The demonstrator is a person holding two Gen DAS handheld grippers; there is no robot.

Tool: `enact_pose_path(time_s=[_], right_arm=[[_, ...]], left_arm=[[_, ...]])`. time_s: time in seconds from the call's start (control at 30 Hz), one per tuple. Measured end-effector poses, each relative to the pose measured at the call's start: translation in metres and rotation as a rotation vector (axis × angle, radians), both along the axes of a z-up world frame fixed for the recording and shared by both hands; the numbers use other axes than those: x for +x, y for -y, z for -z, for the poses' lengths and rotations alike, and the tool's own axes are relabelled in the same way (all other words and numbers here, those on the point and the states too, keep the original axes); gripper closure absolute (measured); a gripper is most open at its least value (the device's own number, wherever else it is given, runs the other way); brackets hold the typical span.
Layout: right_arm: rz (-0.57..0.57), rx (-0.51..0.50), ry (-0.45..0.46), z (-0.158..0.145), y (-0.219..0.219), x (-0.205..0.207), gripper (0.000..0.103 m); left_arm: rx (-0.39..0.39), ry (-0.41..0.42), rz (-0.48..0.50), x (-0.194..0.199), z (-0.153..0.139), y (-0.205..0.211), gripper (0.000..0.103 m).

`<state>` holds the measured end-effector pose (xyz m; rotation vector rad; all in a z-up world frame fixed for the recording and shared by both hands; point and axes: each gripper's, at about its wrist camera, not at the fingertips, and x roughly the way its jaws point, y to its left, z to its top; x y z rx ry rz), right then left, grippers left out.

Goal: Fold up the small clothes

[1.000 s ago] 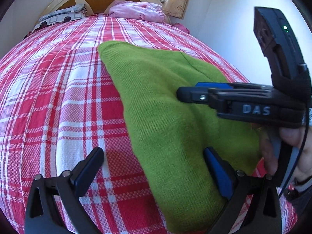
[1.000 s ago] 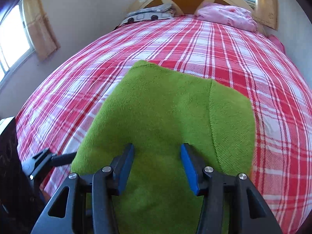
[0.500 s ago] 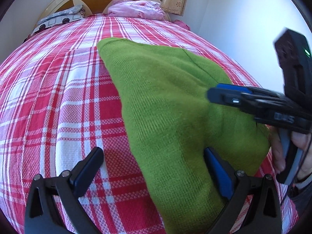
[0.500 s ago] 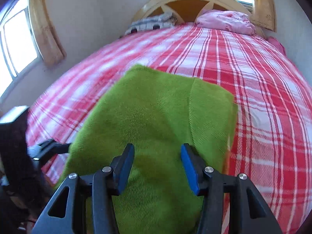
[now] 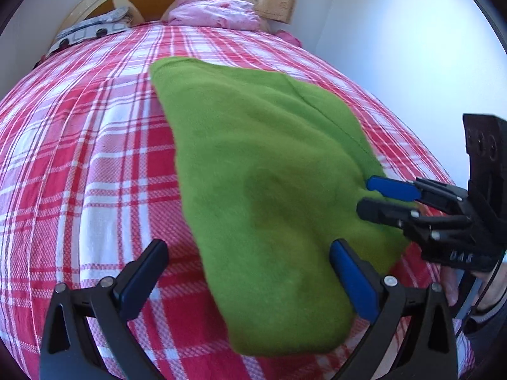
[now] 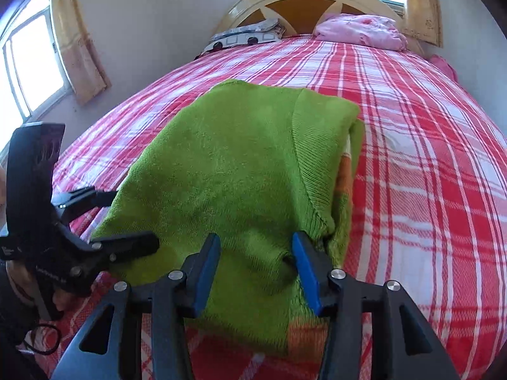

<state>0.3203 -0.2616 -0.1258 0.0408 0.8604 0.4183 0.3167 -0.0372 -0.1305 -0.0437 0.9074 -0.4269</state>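
A green knitted garment (image 5: 269, 174) lies folded on the red-and-white plaid bed; in the right wrist view (image 6: 234, 171) it shows a ribbed band and an orange patch at its right edge. My left gripper (image 5: 250, 272) is open, low over the garment's near left edge. It also shows in the right wrist view (image 6: 109, 218) at the cloth's left edge. My right gripper (image 6: 256, 269) is open, its fingers astride the garment's near end. In the left wrist view the right gripper (image 5: 377, 199) sits at the garment's right edge, jaws slightly apart.
The plaid bedspread (image 5: 79, 158) covers the whole bed. A pink pillow (image 5: 215, 15) and a patterned pillow (image 5: 92, 30) lie by the wooden headboard (image 6: 304, 3). A white wall (image 5: 396, 41) runs along the right side; curtained windows (image 6: 35, 57) lie to the left.
My right gripper has moved from over the garment's middle down to its near right edge. The garment's right side now lies more bunched. My left gripper has barely moved.
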Motion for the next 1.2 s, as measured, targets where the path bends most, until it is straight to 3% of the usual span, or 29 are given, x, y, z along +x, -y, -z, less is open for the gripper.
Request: enact_pose_path(time_s=[0.2, 0.33, 0.5, 0.57, 0.6, 0.73, 0.9, 0.97, 1.0, 1.03, 1.1, 1.2], right_arm=[[0.105, 0.191, 0.054, -0.030, 0.047, 0.011, 0.057], [0.145, 0.230, -0.009, -0.026, 0.062, 0.055, 0.056], [0.135, 0.314, -0.089, -0.013, 0.060, 0.097, 0.056], [0.126, 0.374, -0.145, -0.003, 0.060, 0.116, 0.064], [0.134, 0.379, -0.157, 0.000, 0.059, 0.120, 0.093], [0.197, 0.311, -0.123, -0.002, 0.061, 0.112, 0.095], [0.251, 0.347, -0.156, 0.020, 0.076, 0.118, 0.095], [0.213, 0.306, -0.116, 0.013, 0.068, 0.117, 0.093], [0.215, 0.288, -0.114, 0.011, 0.067, 0.117, 0.080], [0.227, 0.274, -0.114, 0.009, 0.070, 0.119, 0.057], [0.260, 0.289, -0.096, 0.007, 0.078, 0.121, 0.034], [0.257, 0.321, -0.134, 0.015, 0.086, 0.139, 0.034]], left_arm=[[-0.092, 0.017, -0.049, 0.012, -0.007, -0.017, 0.000], [-0.128, -0.033, -0.062, 0.029, 0.001, -0.016, 0.000], [-0.105, -0.009, -0.043, 0.023, 0.002, -0.010, 0.000], [-0.116, -0.007, -0.044, 0.021, 0.002, -0.012, 0.000], [-0.119, -0.007, -0.044, 0.021, 0.002, -0.012, 0.000], [-0.153, -0.001, -0.040, 0.018, 0.001, -0.018, 0.000], [-0.123, -0.002, -0.032, 0.020, 0.002, -0.011, 0.000], [-0.122, -0.006, -0.030, 0.020, 0.002, -0.011, 0.000], [-0.125, -0.008, -0.030, 0.020, 0.002, -0.011, 0.000], [-0.124, -0.006, -0.031, 0.019, 0.002, -0.011, 0.000], [-0.116, -0.004, -0.029, 0.020, 0.002, -0.010, 0.000], [-0.106, -0.003, -0.023, 0.019, 0.001, -0.008, 0.000]])
